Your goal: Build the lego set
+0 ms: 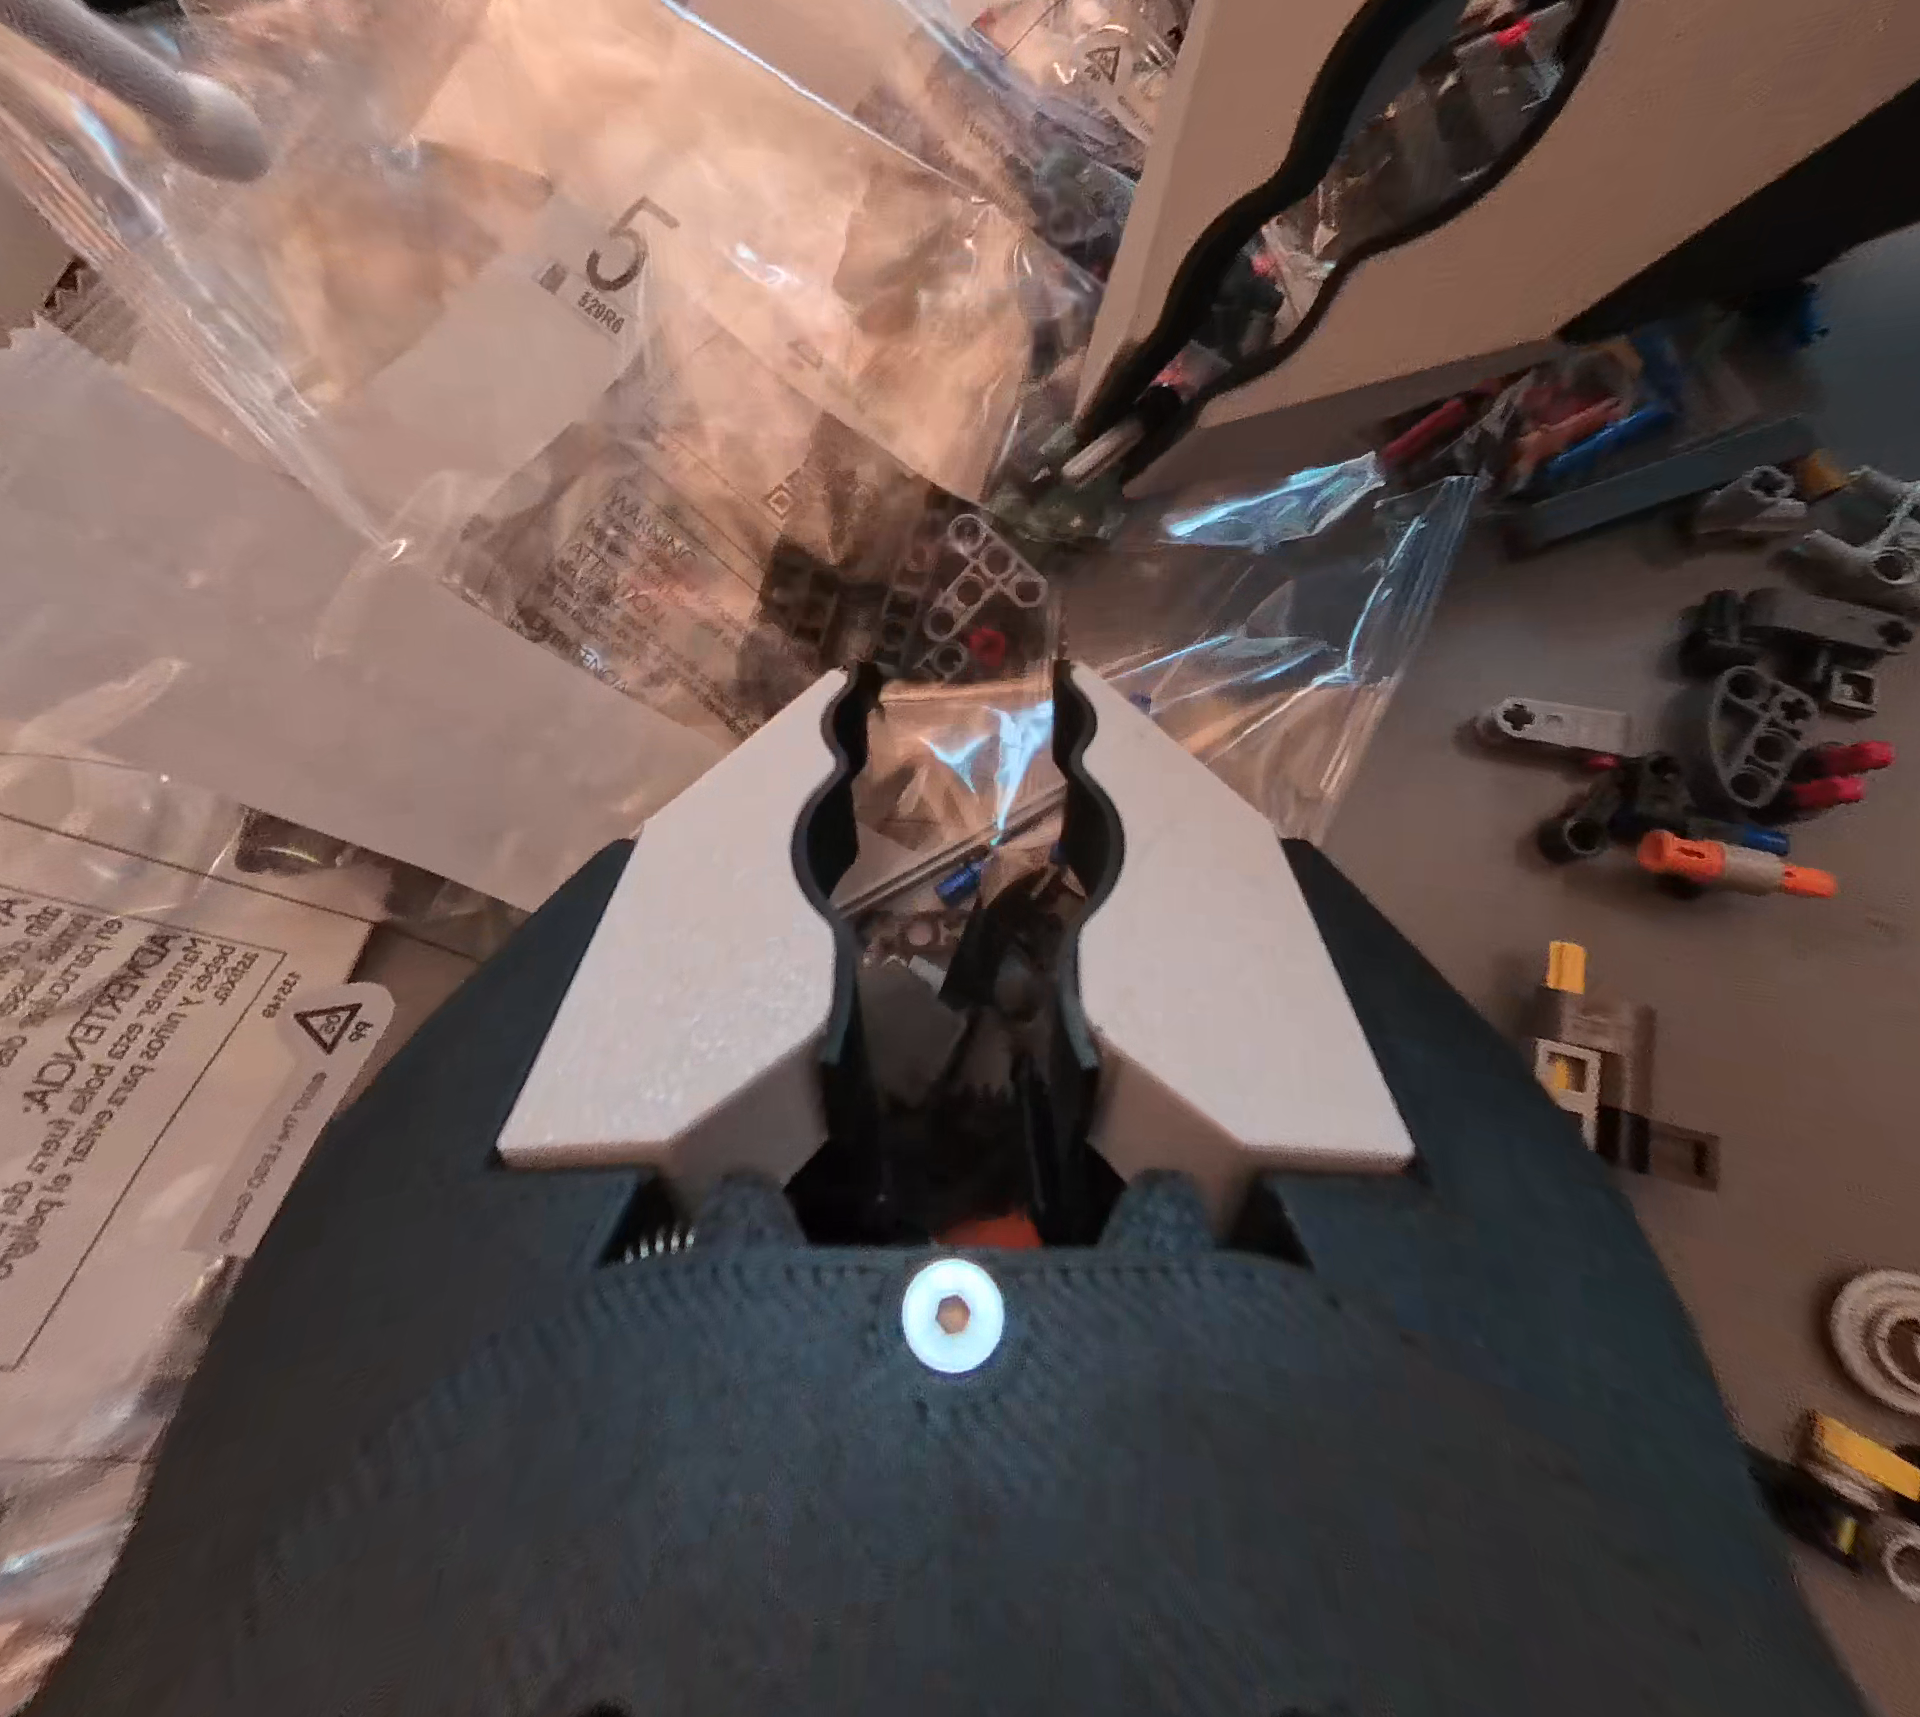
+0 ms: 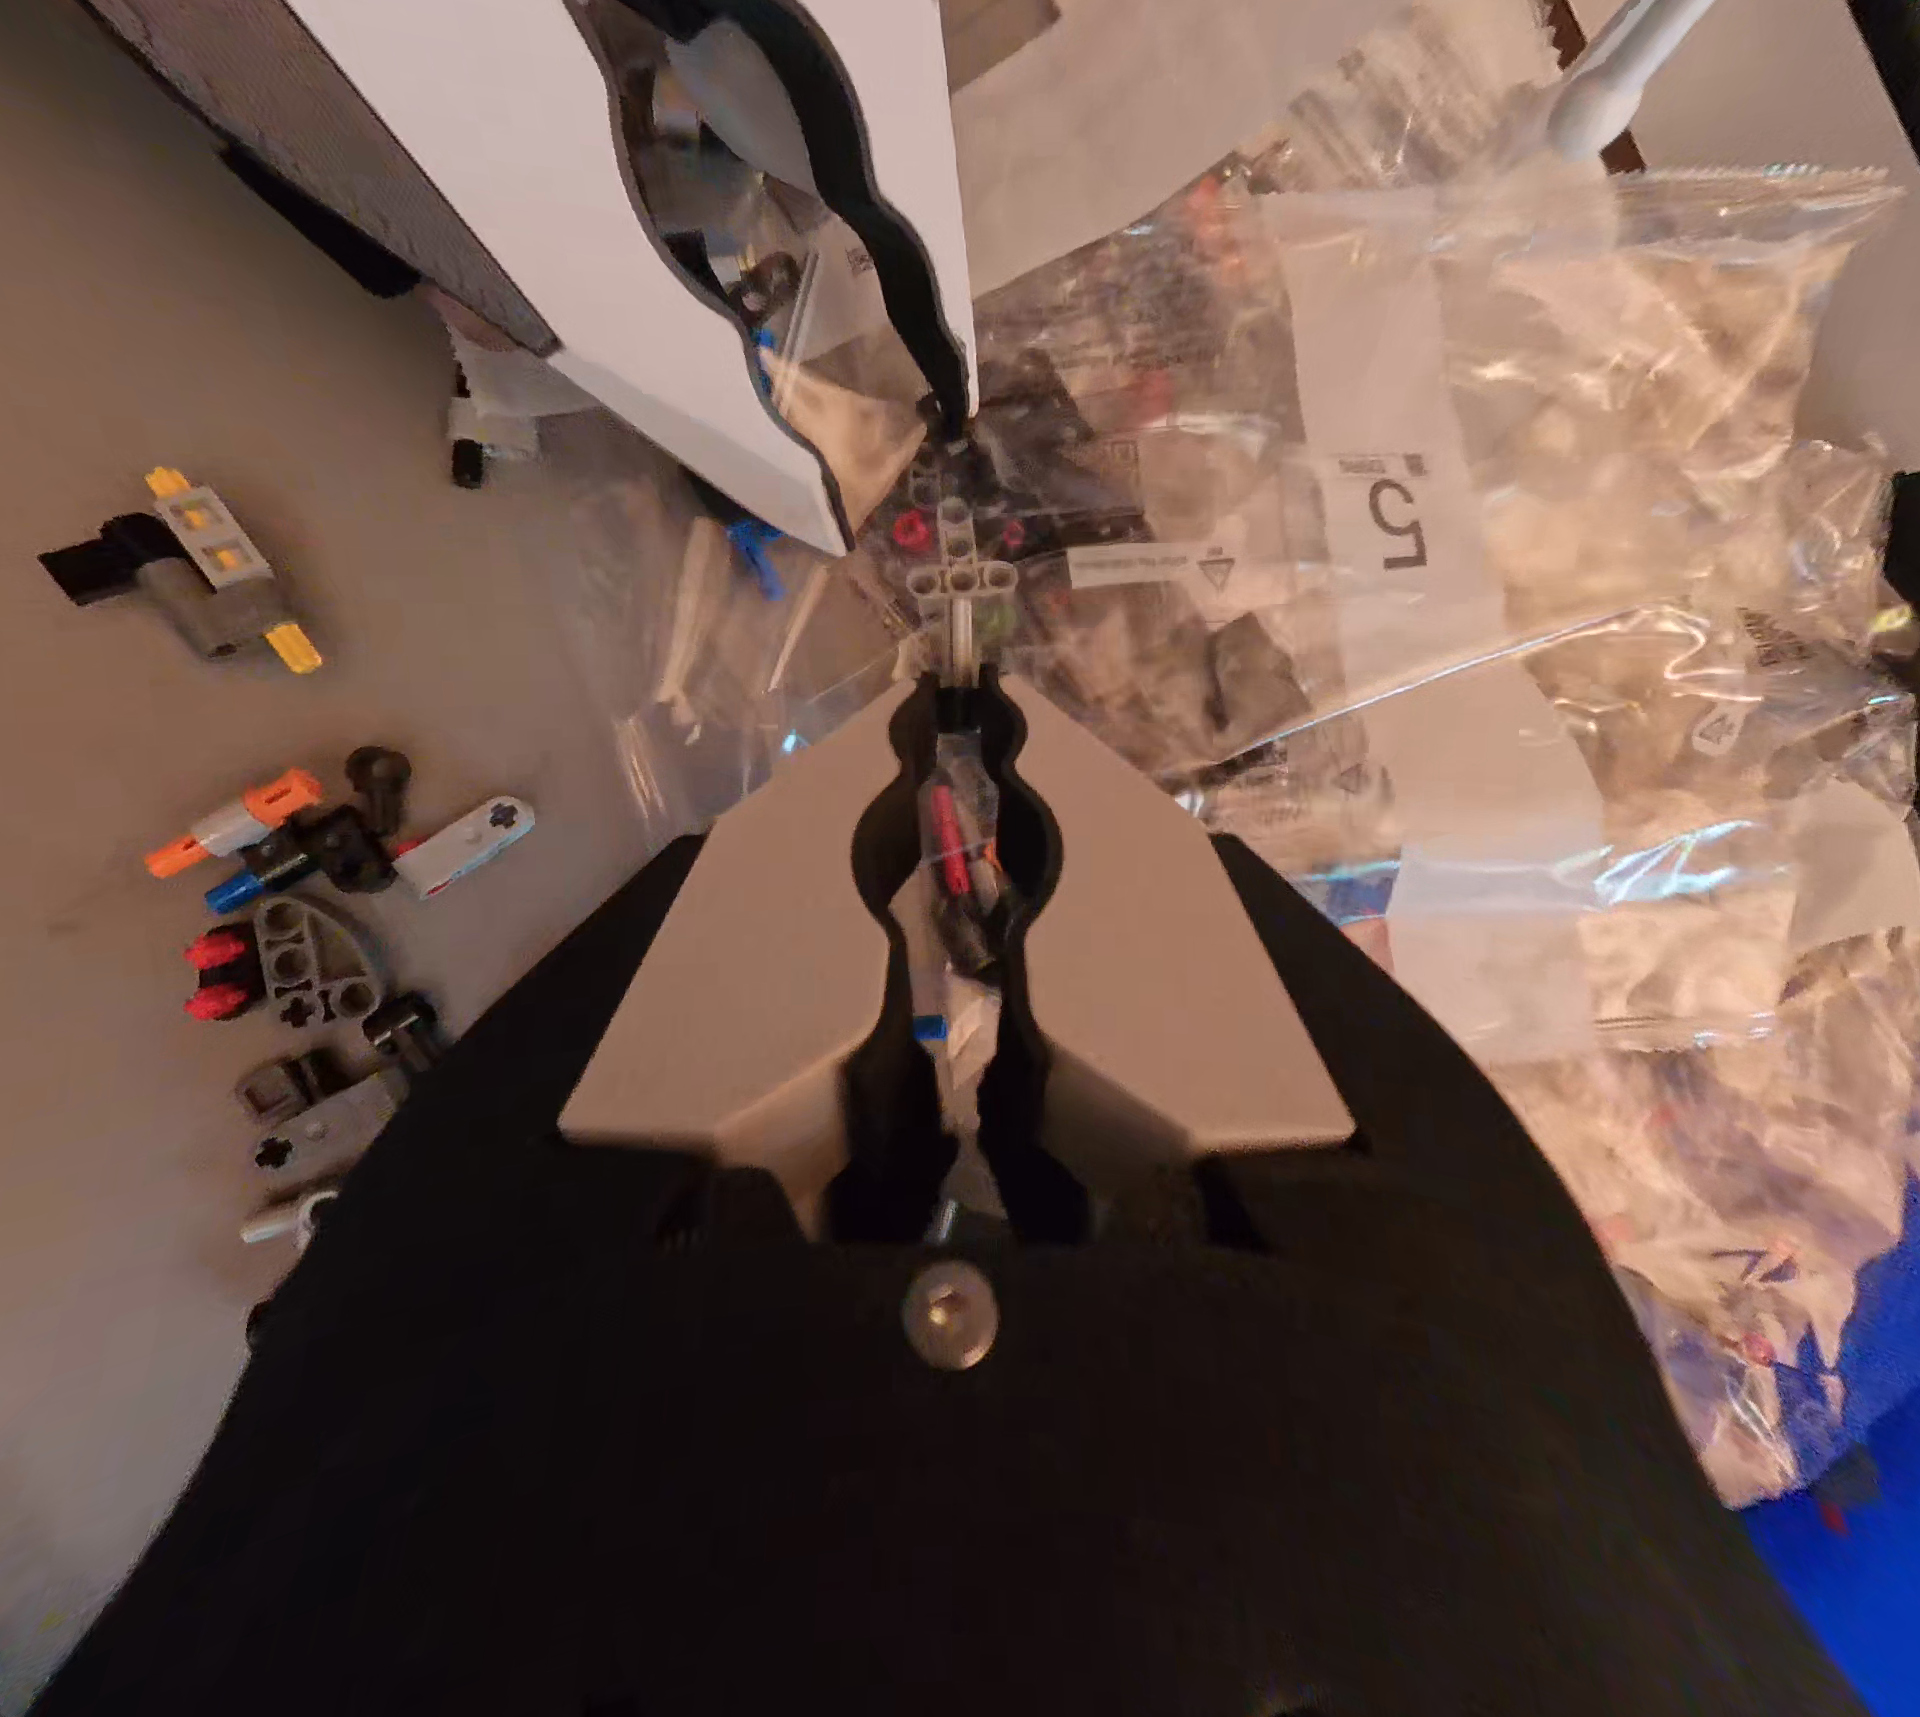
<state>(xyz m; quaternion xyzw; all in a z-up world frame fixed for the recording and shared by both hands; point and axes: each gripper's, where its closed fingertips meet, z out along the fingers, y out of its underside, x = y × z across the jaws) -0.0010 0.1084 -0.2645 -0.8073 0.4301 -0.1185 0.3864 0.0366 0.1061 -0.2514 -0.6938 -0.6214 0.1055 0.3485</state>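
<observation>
A clear bag of Lego parts (image 1: 935, 607) lies in front of my left gripper (image 1: 961, 678). That gripper is open, and its fingers straddle crinkled plastic. It also shows in the right wrist view (image 2: 899, 483), fingers apart over the bag. A light grey T-shaped beam (image 2: 961, 576) sits in the bag between the two grippers. My right gripper (image 2: 958, 693) is shut on a thin light grey rod (image 2: 962, 644) below that beam. I cannot tell whether plastic lies between. The right gripper comes in from the upper right in the left wrist view (image 1: 1101, 462).
Several numbered clear part bags (image 1: 623, 265) are piled across the table. Loose grey, black, red, orange and blue parts (image 2: 301, 888) and a small grey-and-yellow assembly (image 2: 208, 566) lie on bare grey tabletop. A white rod (image 2: 1662, 26) crosses above the bags. Some 5 cm of space lies between my two pairs of fingers.
</observation>
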